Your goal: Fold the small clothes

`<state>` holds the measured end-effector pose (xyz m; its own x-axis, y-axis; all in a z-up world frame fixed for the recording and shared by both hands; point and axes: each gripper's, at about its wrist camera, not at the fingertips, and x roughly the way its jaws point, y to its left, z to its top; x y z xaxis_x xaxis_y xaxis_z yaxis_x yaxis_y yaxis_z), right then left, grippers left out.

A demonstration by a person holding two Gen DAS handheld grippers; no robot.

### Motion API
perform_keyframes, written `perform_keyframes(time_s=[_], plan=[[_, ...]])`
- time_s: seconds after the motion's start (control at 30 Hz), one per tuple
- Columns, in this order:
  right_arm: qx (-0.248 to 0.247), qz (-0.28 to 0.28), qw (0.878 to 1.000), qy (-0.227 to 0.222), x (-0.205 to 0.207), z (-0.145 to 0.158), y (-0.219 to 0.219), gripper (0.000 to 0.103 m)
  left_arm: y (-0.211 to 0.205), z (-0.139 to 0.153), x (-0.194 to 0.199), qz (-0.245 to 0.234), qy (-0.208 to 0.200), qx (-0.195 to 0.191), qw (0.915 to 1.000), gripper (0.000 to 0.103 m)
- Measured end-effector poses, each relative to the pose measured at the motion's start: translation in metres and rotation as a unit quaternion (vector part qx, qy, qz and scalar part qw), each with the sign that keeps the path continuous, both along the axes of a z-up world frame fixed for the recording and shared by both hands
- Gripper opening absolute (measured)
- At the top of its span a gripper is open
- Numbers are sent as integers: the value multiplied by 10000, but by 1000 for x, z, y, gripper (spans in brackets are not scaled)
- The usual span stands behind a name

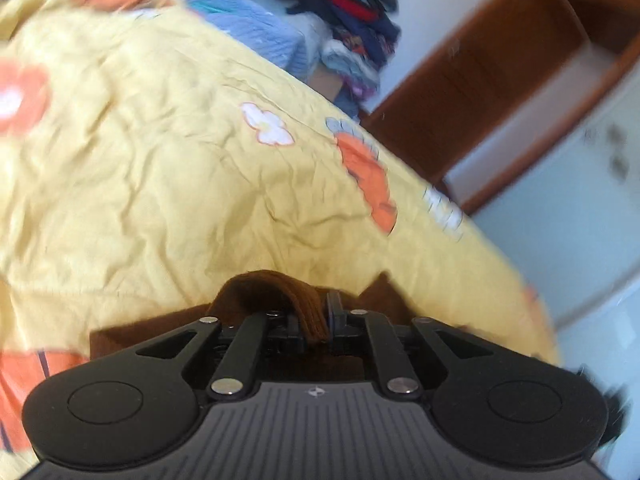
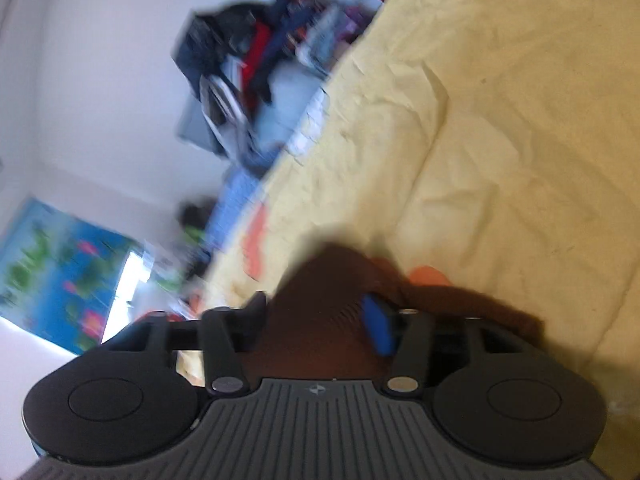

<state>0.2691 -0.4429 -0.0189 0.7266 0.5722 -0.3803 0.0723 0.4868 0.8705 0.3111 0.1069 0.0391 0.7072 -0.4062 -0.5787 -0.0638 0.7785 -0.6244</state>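
Both views are smeared with blur, so a lot is hard to read. In your left wrist view the left claw (image 1: 316, 320) has its jaws close together with a strip of the brown garment (image 1: 276, 300) between them; it looks clenched on that strip, though the fingertips are buried in cloth and you can't see the pads. In the right wrist view your right claw (image 2: 316, 316) stands released, jaws wide apart, with brown cloth lying loose in the gap beside the blue pad (image 2: 378, 326). The garment lies on the bed, on the yellow bedspread (image 1: 160, 160) with its orange and white flowers. At the bed's far edge there's a clothes pile (image 1: 352, 12), and beyond the bed a wooden shelf unit (image 1: 500, 60). No readable writing anywhere.
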Motion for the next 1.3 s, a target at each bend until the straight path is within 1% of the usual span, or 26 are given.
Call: perform_keyframes(time_s=[0.03,0.07,0.1,0.13,0.17,0.2,0.3,0.37,0.43,0.5,0.53,0.57,0.63,0.7,0.73,0.77,0.8,0.83,0.87,0.93,1.0,1.07,1.13,1.2,1.23,1.3], plan=[[53,-88,9999,-125,-7,3,-2,77,6,3,-10,121,-142,-124,9997,28],[25,-135,9996,-259,-15,7,-3,81,12,9,-21,299,-256,-60,9992,61],[-53,-126,9993,-353,-24,12,-4,82,16,16,-37,523,-393,93,9978,90],[-179,-105,9989,-413,-35,17,-6,83,20,22,-56,734,-622,226,9951,95],[-294,-85,9984,-467,-46,21,-9,84,24,27,-77,830,-835,284,9926,95],[-399,-84,9978,-521,-62,25,-13,85,28,29,-96,835,-905,276,9920,95],[-582,-105,9968,-535,-115,28,-25,91,40,20,-153,993,-713,9,9925,95],[-754,-141,9962,-406,-149,26,-31,94,46,7,-191,1213,-540,-171,9910,95],[-945,-151,9952,-213,-178,19,-30,94,48,-8,-210,1307,-321,-406,9901,95],[-1116,-19,9937,-22,-194,12,-21,94,46,-21,-229,1402,-123,-632,9880,95],[-1161,26,9932,-98,-201,10,-16,94,42,-26,-233,1345,-93,-736,9881,95],[-1174,114,9929,-118,-202,10,-10,95,38,-28,-233,1302,-213,-724,9886,95],[-1153,202,9931,-88,-194,11,2,95,29,-29,-227,1230,-211,-767,9892,95],[-1022,251,9944,-62,-176,10,13,93,24,-32,-212,1183,-306,-870,9887,94],[-1066,233,9940,-92,-168,11,17,88,22,-33,-205,1251,-349,-805,9883,92],[-1168,208,9929,-105,-157,11,21,81,20,-32,-197,1289,-286,-709,9887,77],[-1227,175,9923,11,-146,7,23,50,18,-31,-189,1263,-120,-624,9899,35],[-1182,207,9924,254,-137,1,23,20,16,-36,-179,1157,189,-647,9910,21],[-1005,242,9941,323,-136,-7,22,21,17,-38,-178,1183,247,-706,9902,20],[-899,214,9951,351,-137,-9,21,21,15,-29,-179,1111,277,-514,9921,19],[-973,256,9947,224,-146,2,22,21,14,-18,-188,992,149,-429,9940,17],[-887,369,9954,23,-160,14,19,20,13,-5,-203,779,35,-446,9960,17],[-920,558,9940,-183,-181,29,15,20,13,8,-226,573,-19,-367,9977,17],[-941,714,9926,-270,-208,39,8,20,13,13,-253,407,13,-394,9984,17],[-921,773,9925,-244,-222,41,2,20,14,13,-269,332,53,-360,9988,17],[-950,870,9916,-133,-252,41,-6,20,14,6,-299,183,210,-121,9995,17]])
